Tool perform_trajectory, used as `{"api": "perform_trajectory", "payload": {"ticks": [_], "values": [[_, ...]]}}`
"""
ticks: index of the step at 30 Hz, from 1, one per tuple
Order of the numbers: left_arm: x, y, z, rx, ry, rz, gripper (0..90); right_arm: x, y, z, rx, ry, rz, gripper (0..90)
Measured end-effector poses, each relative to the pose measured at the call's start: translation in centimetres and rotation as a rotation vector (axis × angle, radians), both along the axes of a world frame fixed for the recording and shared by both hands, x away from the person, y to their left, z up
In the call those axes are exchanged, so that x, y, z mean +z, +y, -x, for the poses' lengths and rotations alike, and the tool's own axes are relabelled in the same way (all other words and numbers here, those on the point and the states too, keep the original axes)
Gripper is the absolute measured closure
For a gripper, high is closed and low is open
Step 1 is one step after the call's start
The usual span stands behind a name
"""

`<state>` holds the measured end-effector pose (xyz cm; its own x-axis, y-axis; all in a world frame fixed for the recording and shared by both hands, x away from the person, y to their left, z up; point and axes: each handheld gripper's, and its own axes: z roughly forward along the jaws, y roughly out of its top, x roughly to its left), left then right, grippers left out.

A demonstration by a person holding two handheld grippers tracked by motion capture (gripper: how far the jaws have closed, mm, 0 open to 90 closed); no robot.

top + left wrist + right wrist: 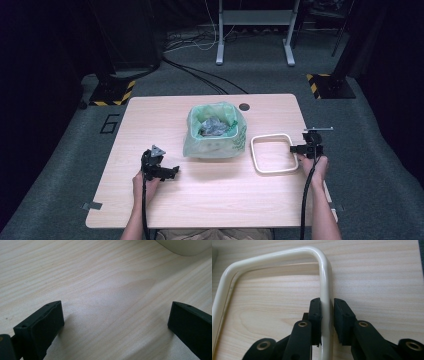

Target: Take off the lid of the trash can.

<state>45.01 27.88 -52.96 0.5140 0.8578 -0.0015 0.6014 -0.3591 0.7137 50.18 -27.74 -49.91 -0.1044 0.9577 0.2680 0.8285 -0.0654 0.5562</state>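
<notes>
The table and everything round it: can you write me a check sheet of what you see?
Surface: pale wooden table, bare in front.
Job's things: cream square ring lying flat; bin with green bag beside it, crumpled waste inside.
Clutter: nothing seen.
Grippers: right gripper jaws either side of the ring's rail, seemingly clamped; left gripper open over bare wood.
Cables: one trails from each gripper; more on the floor behind.
Surroundings: grey carpet, metal stand legs, yellow-black striped bases.

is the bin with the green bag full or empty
Partly filled, not empty: the small bin lined with a green plastic bag stands upright on the light wooden table, with crumpled grey scraps lying inside it.
</notes>
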Motion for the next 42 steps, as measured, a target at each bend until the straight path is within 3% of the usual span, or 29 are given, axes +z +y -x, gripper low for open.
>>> {"api": "perform_trajectory", "payload": {"ticks": [6,8,12,17,23,28,32,42], "values": [[0.0,0.0,0.0,-0.002,0.001,-0.002,0.0,0.0,0.1,0.1,0.015,-0.001,0.042,65.8],[0.0,0.0,0.0,-0.001,0.001,-0.002,0.0,0.1,0.4,0.2,0.032,0.005,0.084,52.1],[0.0,0.0,0.0,-0.001,0.001,-0.002,0.0,0.4,0.8,0.6,0.055,-0.037,0.123,30.5],[0.0,0.0,0.0,-0.001,0.000,-0.002,0.0,0.9,1.3,0.9,0.079,-0.072,0.141,16.1],[0.0,0.0,0.0,0.002,0.001,-0.001,0.0,1.6,2.1,1.4,0.131,-0.127,0.140,7.1],[0.0,-0.1,0.0,0.015,0.002,-0.001,0.0,1.7,3.0,1.7,0.167,-0.133,0.167,2.1],[0.0,-0.2,-0.1,0.047,0.000,0.004,0.0,1.8,3.6,2.1,0.194,-0.139,0.187,2.4],[0.0,-0.3,-0.1,0.080,0.000,0.007,0.0,2.3,4.3,2.9,0.237,-0.160,0.166,2.5]]}}
